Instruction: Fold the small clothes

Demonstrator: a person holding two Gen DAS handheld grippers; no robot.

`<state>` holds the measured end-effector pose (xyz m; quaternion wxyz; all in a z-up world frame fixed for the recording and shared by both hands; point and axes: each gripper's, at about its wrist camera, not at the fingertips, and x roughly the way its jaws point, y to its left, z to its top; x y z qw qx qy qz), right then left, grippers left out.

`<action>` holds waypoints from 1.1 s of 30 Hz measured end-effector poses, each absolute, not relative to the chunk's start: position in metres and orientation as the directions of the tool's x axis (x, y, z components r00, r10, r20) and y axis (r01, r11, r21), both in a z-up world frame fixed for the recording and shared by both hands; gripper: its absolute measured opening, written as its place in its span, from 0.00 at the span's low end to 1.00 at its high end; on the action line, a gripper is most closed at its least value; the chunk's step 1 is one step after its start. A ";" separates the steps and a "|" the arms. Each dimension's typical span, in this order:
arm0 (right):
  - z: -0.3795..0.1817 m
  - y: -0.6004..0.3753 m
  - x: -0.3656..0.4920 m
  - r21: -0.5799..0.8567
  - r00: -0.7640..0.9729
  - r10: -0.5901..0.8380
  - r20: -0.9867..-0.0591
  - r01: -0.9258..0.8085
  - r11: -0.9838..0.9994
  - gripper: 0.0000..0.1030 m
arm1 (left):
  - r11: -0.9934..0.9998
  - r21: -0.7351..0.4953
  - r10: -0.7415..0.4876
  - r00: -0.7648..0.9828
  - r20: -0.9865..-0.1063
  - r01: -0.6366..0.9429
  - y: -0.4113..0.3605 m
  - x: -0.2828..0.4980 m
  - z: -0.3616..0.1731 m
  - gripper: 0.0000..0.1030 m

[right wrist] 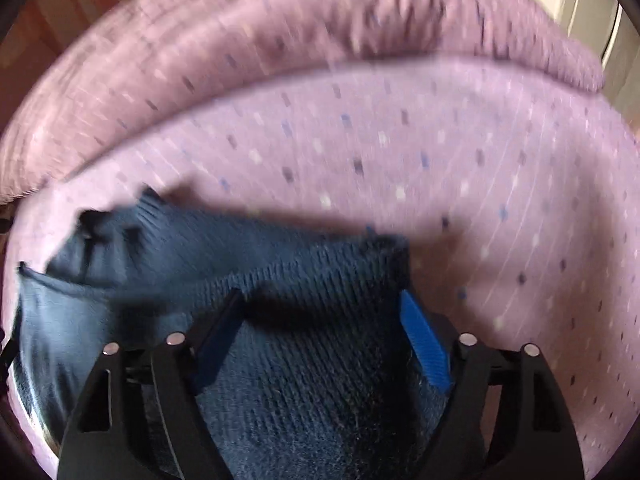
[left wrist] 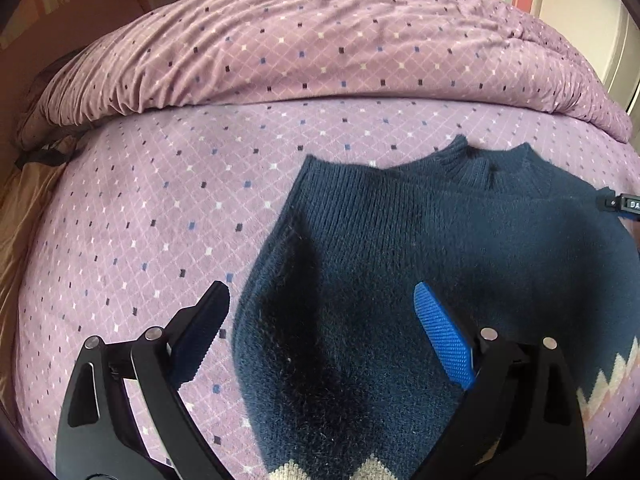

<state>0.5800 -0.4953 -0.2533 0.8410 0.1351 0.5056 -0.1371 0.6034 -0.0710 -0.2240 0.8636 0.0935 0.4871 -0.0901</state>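
A small navy knit sweater (left wrist: 420, 240) with a cream zigzag band lies on the purple bed sheet (left wrist: 160, 208), collar toward the far side. My left gripper (left wrist: 322, 312) is open just above the sweater's left part, one finger over the sheet, one over the knit. In the blurred right wrist view, my right gripper (right wrist: 320, 312) is open over the sweater (right wrist: 280, 380), near its right edge. A bit of the right gripper (left wrist: 624, 203) shows at the left wrist view's right edge.
A bunched purple duvet (left wrist: 320, 48) with the same diamond print lies across the far side of the bed. A brown cloth (left wrist: 20, 240) hangs at the bed's left edge. Striped wall behind.
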 end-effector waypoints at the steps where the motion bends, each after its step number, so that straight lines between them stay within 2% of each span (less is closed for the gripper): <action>1: -0.244 -0.494 0.574 0.082 0.482 -0.110 -0.869 0.359 0.930 0.75 | 0.966 0.074 -0.067 0.515 -0.855 0.248 -0.072 0.602 -0.221 0.90; 6: -0.203 -0.470 0.521 0.037 0.597 -0.148 -0.788 0.286 0.958 0.76 | 0.959 0.061 -0.102 0.535 -0.838 0.278 -0.083 0.584 -0.205 0.90; 9: -0.195 -0.447 0.486 0.024 0.618 -0.145 -0.772 0.256 0.966 0.76 | 0.955 0.026 -0.140 0.529 -0.837 0.294 -0.092 0.567 -0.200 0.90; 12: -0.196 -0.428 0.454 0.007 0.620 -0.152 -0.770 0.245 0.969 0.76 | 0.955 -0.017 -0.176 0.521 -0.835 0.295 -0.098 0.547 -0.196 0.92; 13: -0.197 -0.424 0.446 -0.002 0.621 -0.158 -0.768 0.244 0.970 0.76 | 0.955 -0.033 -0.187 0.515 -0.837 0.294 -0.100 0.542 -0.196 0.96; 17: -0.205 -0.407 0.418 0.004 0.601 -0.151 -0.785 0.248 0.969 0.76 | 0.955 -0.076 -0.214 0.486 -0.847 0.286 -0.111 0.514 -0.198 0.97; 33: -0.244 -0.403 0.402 0.015 0.546 -0.155 -0.823 0.294 0.956 0.76 | 0.963 -0.063 -0.185 0.472 -0.862 0.263 -0.105 0.484 -0.206 0.97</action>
